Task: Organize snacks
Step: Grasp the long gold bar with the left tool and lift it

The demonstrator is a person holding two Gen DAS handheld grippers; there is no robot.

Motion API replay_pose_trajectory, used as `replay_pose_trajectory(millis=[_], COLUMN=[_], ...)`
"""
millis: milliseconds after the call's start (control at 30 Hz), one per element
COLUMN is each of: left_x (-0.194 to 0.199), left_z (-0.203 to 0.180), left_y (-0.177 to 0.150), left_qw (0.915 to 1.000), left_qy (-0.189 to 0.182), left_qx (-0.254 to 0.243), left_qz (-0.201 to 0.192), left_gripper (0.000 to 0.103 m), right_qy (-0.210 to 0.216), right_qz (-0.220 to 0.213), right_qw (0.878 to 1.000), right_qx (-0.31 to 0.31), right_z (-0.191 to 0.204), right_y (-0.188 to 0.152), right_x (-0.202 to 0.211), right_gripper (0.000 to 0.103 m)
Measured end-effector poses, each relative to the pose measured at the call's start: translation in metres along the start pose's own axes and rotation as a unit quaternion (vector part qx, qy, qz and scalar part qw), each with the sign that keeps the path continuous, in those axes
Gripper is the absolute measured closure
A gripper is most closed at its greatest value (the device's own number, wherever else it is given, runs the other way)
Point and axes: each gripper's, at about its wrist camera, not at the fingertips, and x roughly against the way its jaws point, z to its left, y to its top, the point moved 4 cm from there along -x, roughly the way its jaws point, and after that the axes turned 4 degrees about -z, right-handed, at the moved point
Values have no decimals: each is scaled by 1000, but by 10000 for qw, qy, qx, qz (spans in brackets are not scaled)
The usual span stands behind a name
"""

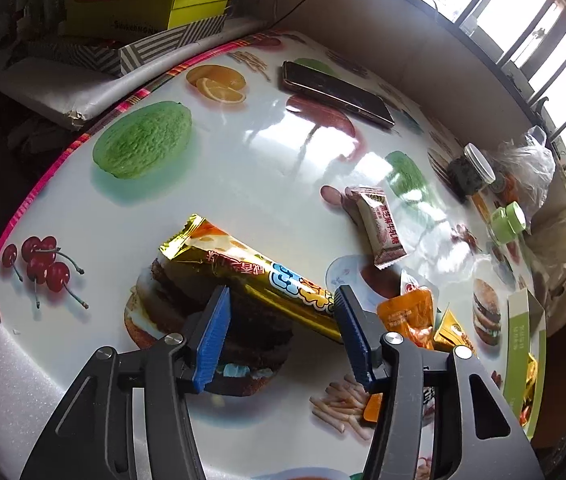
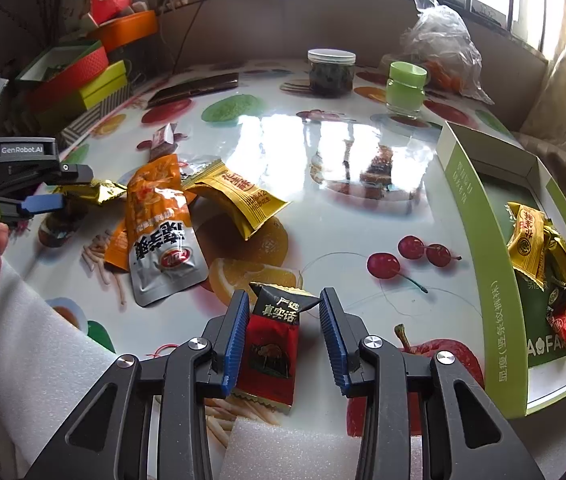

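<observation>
Two grippers work here at once, and both have their fingers spread around a snack without pressing on it yet. Our right gripper (image 2: 285, 312) straddles a red and black packet (image 2: 273, 346) lying at the near edge of the bench (image 2: 323, 208); the left finger seems to touch the wrapper's side, the right one stands apart. Our left gripper (image 1: 283, 308) is open around the lower end of a long gold bar (image 1: 251, 272) toward the bench's left side.

To do this well, we judge we should centre each wrapper between the pads before closing, grip the body and not the crimped end, then lift straight up before carrying toward the green box (image 2: 479, 240) at the right edge, where several gold and red packets already lie.

Nearby loose snacks crowd the left pick: an orange pouch (image 1: 407, 316) sits just beside the right finger, and a small white packet (image 1: 381, 228) lies farther off. A phone (image 1: 337, 92), a dark jar (image 2: 331, 72) and a green jar (image 2: 407, 88) stand well apart near the far edge.
</observation>
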Motion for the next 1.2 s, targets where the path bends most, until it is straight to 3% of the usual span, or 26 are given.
replay_pose_trajectory(millis=[267,467,600,867,1200], left_x=[-15,-21,-19,-14,-6], left_z=[-7,-27,-30,-26,-24], left_y=[11,6,2,-3,-5], left_qw=[9995,9953,9938,9939,9933], left_qy=[285,515,472,428,390], left_qx=[-89,-820,-1004,-1021,-1086], left_qz=[50,11,-19,-10,-113], left_gripper=[49,49,50,79,79], right_qy=[12,17,14,11,19], right_qz=[-2,-3,-2,-2,-7], right_qw=[10000,10000,10000,10000,10000], right_qx=[-10,-14,-11,-7,-16], right_z=[-1,-1,-1,-1,-1], right_y=[0,0,0,0,0], right_x=[0,0,0,0,1], right_gripper=[68,68,68,68,71])
